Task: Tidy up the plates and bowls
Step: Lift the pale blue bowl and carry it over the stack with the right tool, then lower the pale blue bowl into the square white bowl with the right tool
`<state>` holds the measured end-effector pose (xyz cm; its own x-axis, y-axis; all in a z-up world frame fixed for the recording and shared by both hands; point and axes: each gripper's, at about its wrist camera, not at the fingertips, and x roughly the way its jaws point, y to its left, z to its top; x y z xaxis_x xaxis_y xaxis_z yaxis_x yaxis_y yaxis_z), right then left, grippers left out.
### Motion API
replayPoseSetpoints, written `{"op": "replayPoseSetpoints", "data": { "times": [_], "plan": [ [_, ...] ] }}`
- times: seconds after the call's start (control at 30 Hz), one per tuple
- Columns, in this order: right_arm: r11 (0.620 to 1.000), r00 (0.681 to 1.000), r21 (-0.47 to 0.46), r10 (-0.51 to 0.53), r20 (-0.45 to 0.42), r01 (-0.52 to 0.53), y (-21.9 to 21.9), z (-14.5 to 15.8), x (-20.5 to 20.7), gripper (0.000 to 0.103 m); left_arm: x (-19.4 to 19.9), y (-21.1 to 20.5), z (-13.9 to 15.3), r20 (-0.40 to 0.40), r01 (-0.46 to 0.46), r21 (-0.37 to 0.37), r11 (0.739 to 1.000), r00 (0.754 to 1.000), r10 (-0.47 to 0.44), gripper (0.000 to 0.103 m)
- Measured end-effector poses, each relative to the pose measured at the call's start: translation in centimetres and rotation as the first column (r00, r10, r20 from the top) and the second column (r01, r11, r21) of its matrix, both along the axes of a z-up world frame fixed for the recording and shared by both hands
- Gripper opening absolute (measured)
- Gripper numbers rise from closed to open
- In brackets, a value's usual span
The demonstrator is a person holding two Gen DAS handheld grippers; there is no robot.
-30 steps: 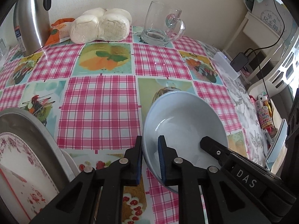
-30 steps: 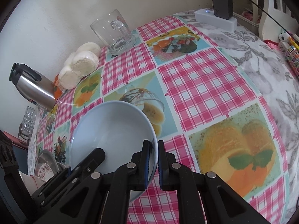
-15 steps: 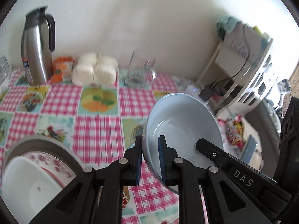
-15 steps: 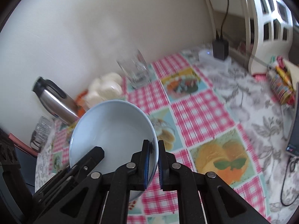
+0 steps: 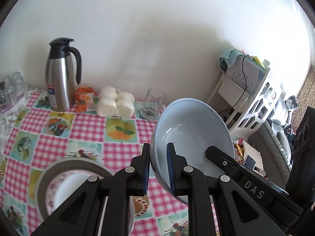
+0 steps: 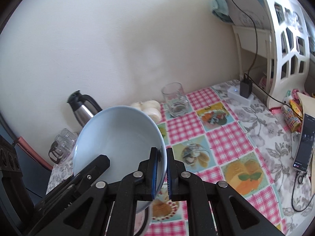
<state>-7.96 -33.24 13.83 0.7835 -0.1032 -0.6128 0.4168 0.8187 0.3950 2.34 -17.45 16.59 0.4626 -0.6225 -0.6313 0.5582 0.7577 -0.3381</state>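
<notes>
While both clamp the pale blue bowl (image 5: 194,129) by opposite rims, the left gripper (image 5: 159,158) sees "DAS" on the right gripper (image 6: 161,160) just beside its jaws.

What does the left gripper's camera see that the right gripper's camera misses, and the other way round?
Only the left view shows the metal tray with a floral plate and the orange packet. Only the right view shows the phone and the white charger box. Both show the blue bowl, clamped by the left gripper and right gripper, plus the thermos and glass mug.
</notes>
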Motion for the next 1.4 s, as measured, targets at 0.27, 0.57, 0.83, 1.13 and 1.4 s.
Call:
{"op": "replayPoseSetpoints", "data": {
  "times": [0.27, 0.57, 0.83, 1.13, 1.4],
  "plan": [
    [0.998, 0.999, -0.03, 0.047, 0.02, -0.046, 4.7, 2.2, 0.3, 0.009, 0.2, 5.0, 1.4, -0.007, -0.055, -0.03, 0.998, 0.998, 0.055, 0.017],
    [0.994, 0.994, -0.039, 0.106, 0.025, -0.105, 9.1, 2.9, 0.7, 0.009, 0.4, 9.9, 1.5, -0.039, -0.114, -0.057, 0.992, 0.993, 0.112, 0.017],
    [0.988, 0.988, -0.037, 0.153, -0.007, -0.153, 12.2, 2.1, 1.4, 0.009, 0.5, 13.1, 0.2, -0.084, -0.159, -0.063, 0.985, 0.985, 0.153, 0.017],
    [0.984, 0.982, -0.017, 0.174, -0.071, -0.175, 14.1, 0.0, 2.7, 0.009, 1.5, 15.1, -2.9, -0.18, -0.194, -0.063, 0.979, 0.967, 0.18, 0.017],
    [0.981, 0.971, -0.009, 0.192, -0.14, -0.195, 14.9, -2.1, 4.2, 0.01, 2.5, 15.7, -5.1, -0.246, -0.218, -0.051, 0.975, 0.949, 0.199, 0.017]
  ]
}}
